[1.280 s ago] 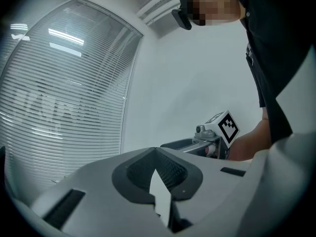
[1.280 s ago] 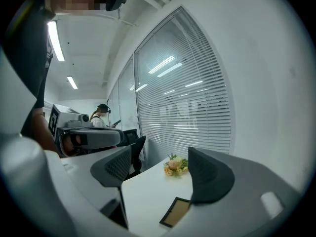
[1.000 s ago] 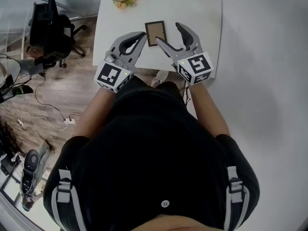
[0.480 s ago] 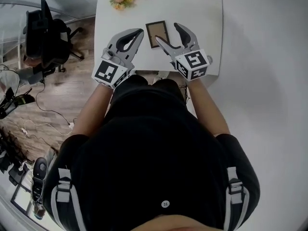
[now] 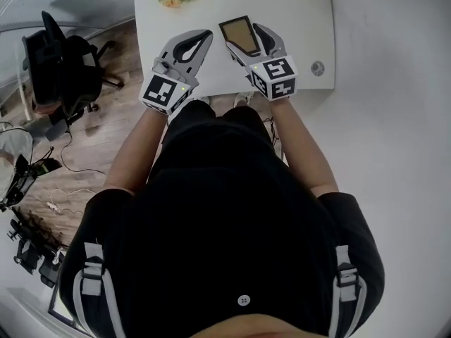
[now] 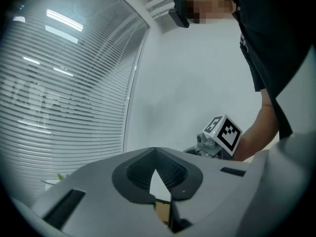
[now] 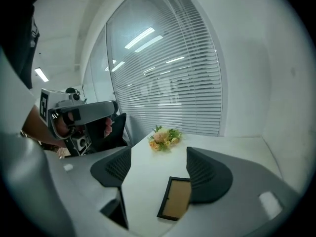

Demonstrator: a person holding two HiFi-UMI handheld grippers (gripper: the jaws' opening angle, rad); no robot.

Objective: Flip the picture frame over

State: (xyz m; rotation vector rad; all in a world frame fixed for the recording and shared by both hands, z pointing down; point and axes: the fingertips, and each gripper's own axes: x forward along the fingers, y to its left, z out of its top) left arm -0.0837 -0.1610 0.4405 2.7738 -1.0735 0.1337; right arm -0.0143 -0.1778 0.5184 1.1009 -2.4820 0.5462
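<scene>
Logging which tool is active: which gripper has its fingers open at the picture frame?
The right gripper: its fingers stand apart beside the picture frame. The left gripper has its fingers together, off to the side.

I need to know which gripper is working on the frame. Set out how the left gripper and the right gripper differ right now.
Jaws: the left gripper's meet at the tips with nothing between them; the right gripper's stand wide apart.
Place: the right gripper is at the picture frame, one edge of which is hidden behind a jaw; the left gripper is off to the frame's side, apart from it.
Shared: both are over the white table's near edge.
</scene>
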